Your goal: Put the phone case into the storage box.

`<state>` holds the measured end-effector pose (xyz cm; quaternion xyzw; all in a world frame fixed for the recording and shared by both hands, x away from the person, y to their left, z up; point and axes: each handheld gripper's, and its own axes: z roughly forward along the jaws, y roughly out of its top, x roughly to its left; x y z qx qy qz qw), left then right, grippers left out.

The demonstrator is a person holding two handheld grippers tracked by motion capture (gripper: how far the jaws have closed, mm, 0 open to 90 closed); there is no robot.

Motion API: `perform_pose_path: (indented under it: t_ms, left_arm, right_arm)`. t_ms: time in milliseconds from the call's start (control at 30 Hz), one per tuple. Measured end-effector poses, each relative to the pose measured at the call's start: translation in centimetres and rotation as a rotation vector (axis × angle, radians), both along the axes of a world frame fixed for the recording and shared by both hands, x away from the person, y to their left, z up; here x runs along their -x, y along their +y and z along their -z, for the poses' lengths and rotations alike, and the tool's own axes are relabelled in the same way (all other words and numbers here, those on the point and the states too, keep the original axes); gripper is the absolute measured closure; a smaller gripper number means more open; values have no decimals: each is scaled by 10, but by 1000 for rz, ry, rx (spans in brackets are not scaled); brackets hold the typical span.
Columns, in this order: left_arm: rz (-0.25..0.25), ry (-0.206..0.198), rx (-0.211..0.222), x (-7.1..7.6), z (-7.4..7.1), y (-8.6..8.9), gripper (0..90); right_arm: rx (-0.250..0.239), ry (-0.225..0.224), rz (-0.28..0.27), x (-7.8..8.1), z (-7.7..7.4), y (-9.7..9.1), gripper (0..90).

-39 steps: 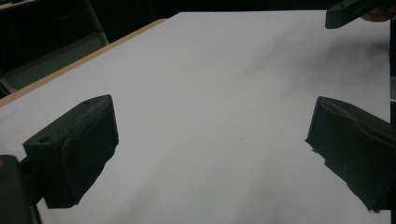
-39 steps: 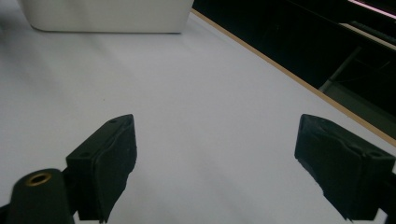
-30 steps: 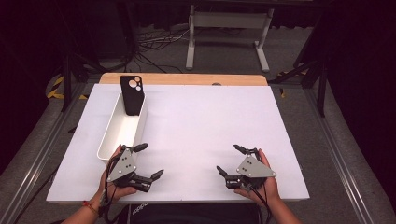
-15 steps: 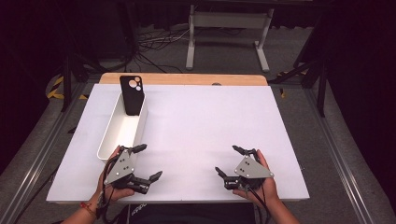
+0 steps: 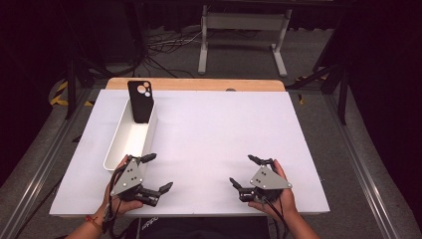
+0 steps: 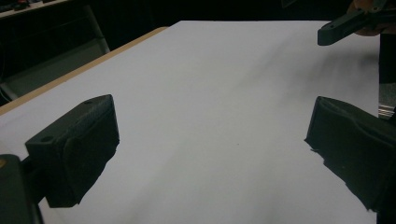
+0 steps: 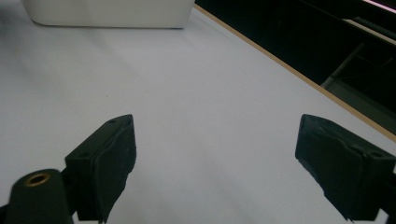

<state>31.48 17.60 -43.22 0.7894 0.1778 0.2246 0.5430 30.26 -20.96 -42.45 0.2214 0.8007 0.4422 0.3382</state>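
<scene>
A black phone case (image 5: pixel 141 101) stands upright in the far end of a long white tray (image 5: pixel 118 148) on the left side of the table. My left gripper (image 5: pixel 159 172) rests by the tray's near end, open and holding nothing, its jaws pointing toward the table's middle. My right gripper (image 5: pixel 242 170) sits near the front right, also open with nothing between its fingers, and faces the left one. In the left gripper view my left gripper (image 6: pixel 210 154) is spread wide over bare white table. In the right gripper view my right gripper (image 7: pixel 219 163) is spread the same way.
The white tabletop (image 5: pixel 224 134) has a wooden strip (image 5: pixel 199 83) along its far edge. The tray's end (image 7: pixel 107 11) shows far off in the right gripper view. A jaw of the right gripper (image 6: pixel 350 23) shows in the left gripper view. Dark floor, cables and a stand lie beyond.
</scene>
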Motion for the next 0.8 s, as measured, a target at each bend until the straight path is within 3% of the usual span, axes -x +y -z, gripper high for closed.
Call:
perform_pose_path:
  t_ms: [800]
  left_arm:
    - [-2, -1, -7, -1, 0, -5, 33]
  right_arm:
    - [21, 14, -24, 1, 5, 1, 134]
